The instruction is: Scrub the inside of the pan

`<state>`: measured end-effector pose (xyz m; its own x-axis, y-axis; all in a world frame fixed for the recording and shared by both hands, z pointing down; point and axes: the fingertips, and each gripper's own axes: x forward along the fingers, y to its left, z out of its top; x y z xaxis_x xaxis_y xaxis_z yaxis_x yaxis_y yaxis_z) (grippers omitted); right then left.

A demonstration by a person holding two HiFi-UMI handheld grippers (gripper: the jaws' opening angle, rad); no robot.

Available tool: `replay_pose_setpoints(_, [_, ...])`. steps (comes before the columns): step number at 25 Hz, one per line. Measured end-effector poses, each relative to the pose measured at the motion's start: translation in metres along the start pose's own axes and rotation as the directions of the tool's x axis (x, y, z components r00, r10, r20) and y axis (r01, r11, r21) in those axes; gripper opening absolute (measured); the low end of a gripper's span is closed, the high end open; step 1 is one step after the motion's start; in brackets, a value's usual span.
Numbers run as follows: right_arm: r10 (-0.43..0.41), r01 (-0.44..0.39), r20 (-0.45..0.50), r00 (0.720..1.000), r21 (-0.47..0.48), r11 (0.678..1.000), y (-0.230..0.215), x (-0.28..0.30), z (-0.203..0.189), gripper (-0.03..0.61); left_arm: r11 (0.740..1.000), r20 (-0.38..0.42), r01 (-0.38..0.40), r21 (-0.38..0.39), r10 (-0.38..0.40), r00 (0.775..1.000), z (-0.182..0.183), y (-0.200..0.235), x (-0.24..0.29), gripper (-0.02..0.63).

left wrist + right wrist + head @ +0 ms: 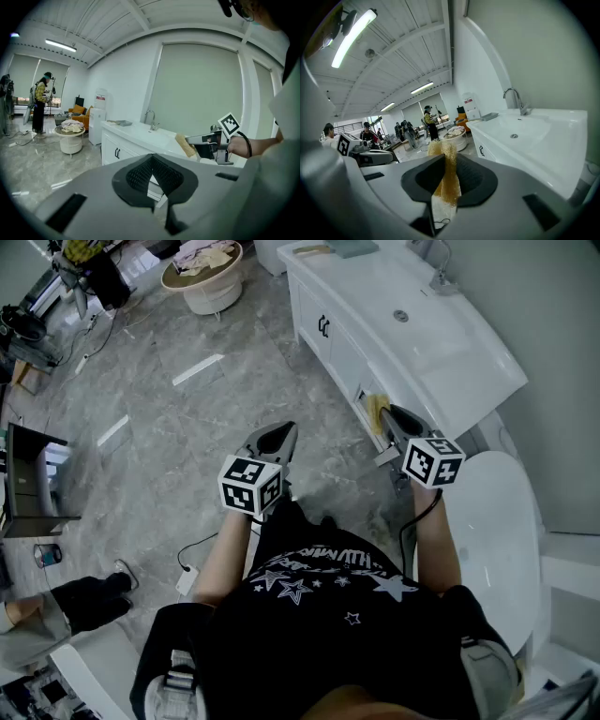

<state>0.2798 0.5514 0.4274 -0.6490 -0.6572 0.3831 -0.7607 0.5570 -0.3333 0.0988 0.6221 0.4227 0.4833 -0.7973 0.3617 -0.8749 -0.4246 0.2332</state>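
No pan shows in any view. My right gripper [392, 420] is shut on a yellow scrubbing sponge [377, 411], held in the air beside the white vanity counter [487, 381]. In the right gripper view the sponge [443, 151] sticks up between the black pads [471, 180]. The left gripper [277, 438] hangs over the grey floor with its jaws shut and nothing between them. From the left gripper view the left gripper [151, 162] points toward the right gripper [197, 139] and the sponge [185, 145].
The vanity counter holds a sink [401, 315] with a faucet [441, 274]. A white rounded fixture [497, 521] sits at my right. A round low table with cloths [204, 277] stands far off on the marble floor. People [428, 121] stand in the background.
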Motion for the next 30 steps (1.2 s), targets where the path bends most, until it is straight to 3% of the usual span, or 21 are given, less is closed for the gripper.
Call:
replay_pose_setpoints(12, [-0.066,0.066,-0.014,0.998,0.033,0.997,0.024,0.075,0.010,0.078,0.998,-0.046,0.063,-0.010,-0.063,0.997,0.006,0.081,0.018,0.008])
replay_pose_setpoints(21, [-0.177,0.172,0.064,0.982,0.081,0.982,0.048,0.145,0.062,0.081,0.987,-0.043,0.160,-0.007,-0.160,0.986,0.046,0.178,0.025,0.008])
replay_pose_setpoints(30, [-0.222,0.222,-0.011,0.975,0.091,0.971,0.062,0.187,0.049,0.081,0.980,-0.040,0.196,-0.026,-0.197,0.980,0.053,0.234,0.024,0.008])
